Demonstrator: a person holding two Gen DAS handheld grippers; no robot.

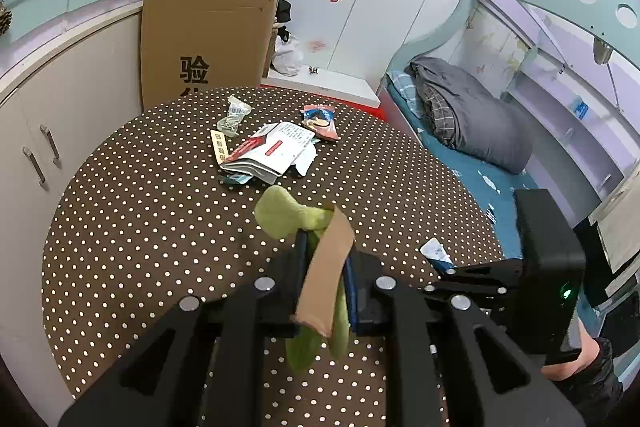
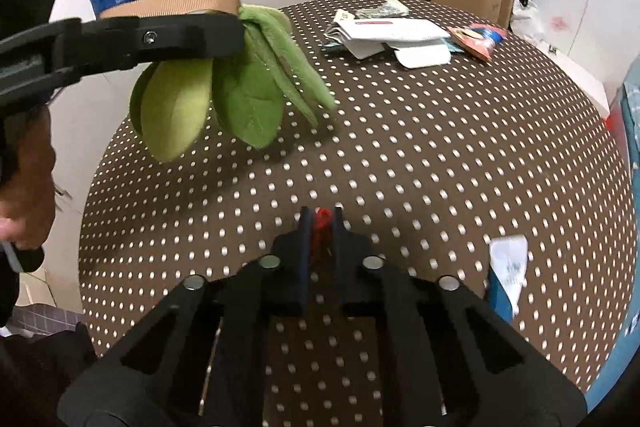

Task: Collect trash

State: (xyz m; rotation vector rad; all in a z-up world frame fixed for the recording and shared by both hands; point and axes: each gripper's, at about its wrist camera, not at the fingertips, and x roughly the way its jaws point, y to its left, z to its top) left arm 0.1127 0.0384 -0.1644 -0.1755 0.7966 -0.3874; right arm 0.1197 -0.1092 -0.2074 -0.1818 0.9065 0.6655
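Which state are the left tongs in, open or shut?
Shut: the left tongs pinch green fabric leaves and a tan strap, held above the table.

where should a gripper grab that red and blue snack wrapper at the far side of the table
Take the snack wrapper by its far edge, coming from above with the fingers steeply tilted. It lies flat on the polka-dot table, and its near end touches the folded white leaflet, so the far edge looks freer.
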